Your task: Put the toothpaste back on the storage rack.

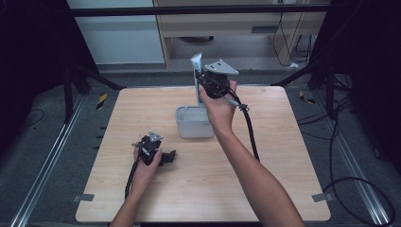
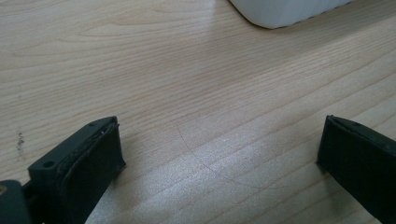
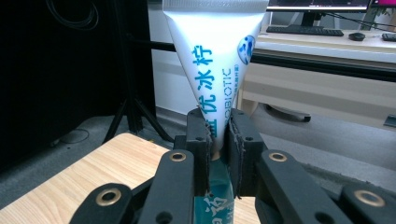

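A white tube (image 3: 210, 51) with blue lettering stands upright, crimped end up, and my right gripper (image 3: 218, 135) is shut on its middle. From above, the same tube (image 1: 196, 71) rises over the back of a pale grey tub (image 1: 193, 124), with my right gripper (image 1: 204, 81) held above that tub. My left gripper (image 1: 168, 157) rests low over the wooden table (image 1: 265, 189) to the front left of the tub. Its jaws stand wide apart in the left gripper view, my left gripper (image 2: 219, 158) open over bare wood, with a corner of the tub (image 2: 280, 9) at the top.
A black cable (image 1: 250, 132) trails from the right gripper across the table's right half. Tripod legs and cables lie on the floor around the table. A wooden desk (image 3: 327, 79) with a keyboard stands behind the table.
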### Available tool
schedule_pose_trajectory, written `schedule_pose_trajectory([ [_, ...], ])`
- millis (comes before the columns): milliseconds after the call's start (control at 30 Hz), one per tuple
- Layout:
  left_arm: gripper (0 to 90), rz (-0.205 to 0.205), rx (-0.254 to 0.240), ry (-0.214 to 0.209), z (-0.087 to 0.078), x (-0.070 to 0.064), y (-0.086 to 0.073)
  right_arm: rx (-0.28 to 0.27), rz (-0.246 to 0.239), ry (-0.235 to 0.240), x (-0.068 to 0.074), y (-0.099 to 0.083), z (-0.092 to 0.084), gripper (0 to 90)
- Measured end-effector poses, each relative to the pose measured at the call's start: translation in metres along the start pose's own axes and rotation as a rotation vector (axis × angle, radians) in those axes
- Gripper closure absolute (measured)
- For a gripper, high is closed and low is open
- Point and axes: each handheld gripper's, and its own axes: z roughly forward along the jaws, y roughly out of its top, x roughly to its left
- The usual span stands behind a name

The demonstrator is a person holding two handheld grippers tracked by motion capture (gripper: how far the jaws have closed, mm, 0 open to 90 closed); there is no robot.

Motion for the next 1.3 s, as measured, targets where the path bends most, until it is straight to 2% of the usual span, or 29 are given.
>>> schedule_pose_trajectory([
  [800, 0.0, 0.000, -0.001, 0.000, 0.000, 0.000, 0.000, 0.010, 0.014, 0.028, 0.009, -0.023, 0.008, 80.1],
  [1300, 0.0, -0.004, -0.003, 0.000, 0.001, 0.000, 0.000, 0.048, 0.024, 0.050, 0.017, -0.048, 0.014, 80.1],
])
